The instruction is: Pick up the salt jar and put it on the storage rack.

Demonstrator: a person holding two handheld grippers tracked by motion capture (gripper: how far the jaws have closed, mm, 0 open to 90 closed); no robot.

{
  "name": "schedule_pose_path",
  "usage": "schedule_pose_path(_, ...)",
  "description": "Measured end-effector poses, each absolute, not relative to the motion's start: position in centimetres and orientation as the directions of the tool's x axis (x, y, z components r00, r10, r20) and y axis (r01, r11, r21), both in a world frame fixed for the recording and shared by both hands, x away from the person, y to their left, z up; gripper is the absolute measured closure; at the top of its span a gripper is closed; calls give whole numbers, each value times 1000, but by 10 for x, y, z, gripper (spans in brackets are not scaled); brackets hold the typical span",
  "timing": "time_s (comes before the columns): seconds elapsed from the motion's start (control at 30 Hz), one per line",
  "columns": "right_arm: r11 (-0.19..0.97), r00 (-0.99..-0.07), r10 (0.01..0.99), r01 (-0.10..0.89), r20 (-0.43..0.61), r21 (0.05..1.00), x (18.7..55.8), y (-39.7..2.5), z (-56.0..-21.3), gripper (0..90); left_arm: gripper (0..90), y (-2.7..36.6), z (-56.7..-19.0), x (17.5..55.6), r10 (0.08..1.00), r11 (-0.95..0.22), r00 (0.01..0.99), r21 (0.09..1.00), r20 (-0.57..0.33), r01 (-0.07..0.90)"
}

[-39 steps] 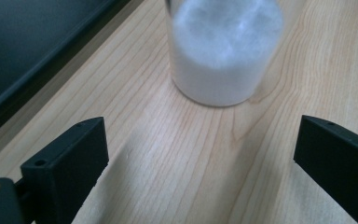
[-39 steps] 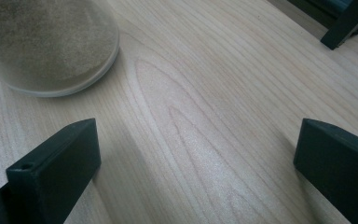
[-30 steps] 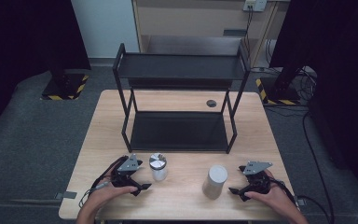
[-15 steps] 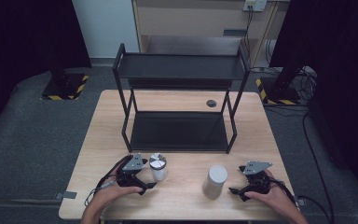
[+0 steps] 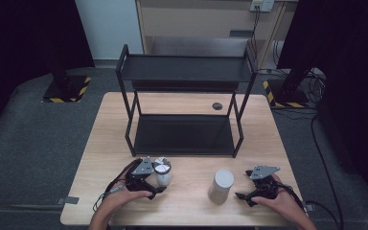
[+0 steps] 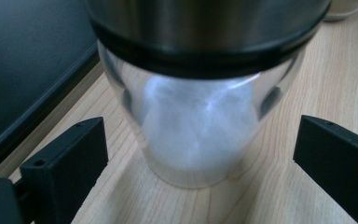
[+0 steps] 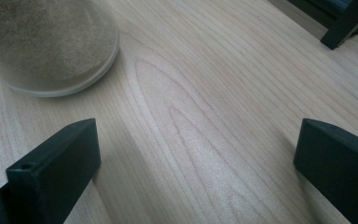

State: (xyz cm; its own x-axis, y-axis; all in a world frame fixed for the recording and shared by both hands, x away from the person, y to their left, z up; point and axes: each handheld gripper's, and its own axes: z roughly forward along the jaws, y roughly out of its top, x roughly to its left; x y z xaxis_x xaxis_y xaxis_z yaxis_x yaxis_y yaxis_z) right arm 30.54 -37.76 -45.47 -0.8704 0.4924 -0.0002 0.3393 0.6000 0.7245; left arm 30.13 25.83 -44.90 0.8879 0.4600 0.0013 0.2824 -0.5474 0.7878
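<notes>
Item 1. Left gripper (image 5: 156, 184), lower left of the high view. Jaws spread wide, released, one on each side of a shaker (image 6: 200, 98) without touching it. Judged step: closing in for a grasp.

Item 2. Shaker (image 5: 162, 171), lower left-centre of the high view, upright on the table (image 5: 191, 211) just in front of the shelf rack (image 5: 184, 110). Clear tapered body with white contents, steel cap above a black band, seen close in the left gripper view.

Item 3. Right gripper (image 5: 245, 196), lower right of the high view. Jaws open, holding nothing, resting over bare wood.

Item 4. Grey cylinder (image 5: 220, 186), lower centre-right, upright, just left of the right gripper and apart from it; its base edge sits in the upper left of the right gripper view.

Risks, as judged: the body narrows downward and looks smooth, so a low grip may slide or squeeze it upward. Uneven jaw contact could tip it toward the nearby rack.
</notes>
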Motion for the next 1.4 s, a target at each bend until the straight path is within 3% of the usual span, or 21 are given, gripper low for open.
schedule_pose_path(1.03,595,-862,506,349,0,724,303,-376,-455,13,37,251,-454,311,450,-523,893,811,0,263)
schedule_pose_path(1.4,592,-856,517,356,0,723,301,-375,-454,13,107,252,-456,314,459,-503,889,824,-1,261)
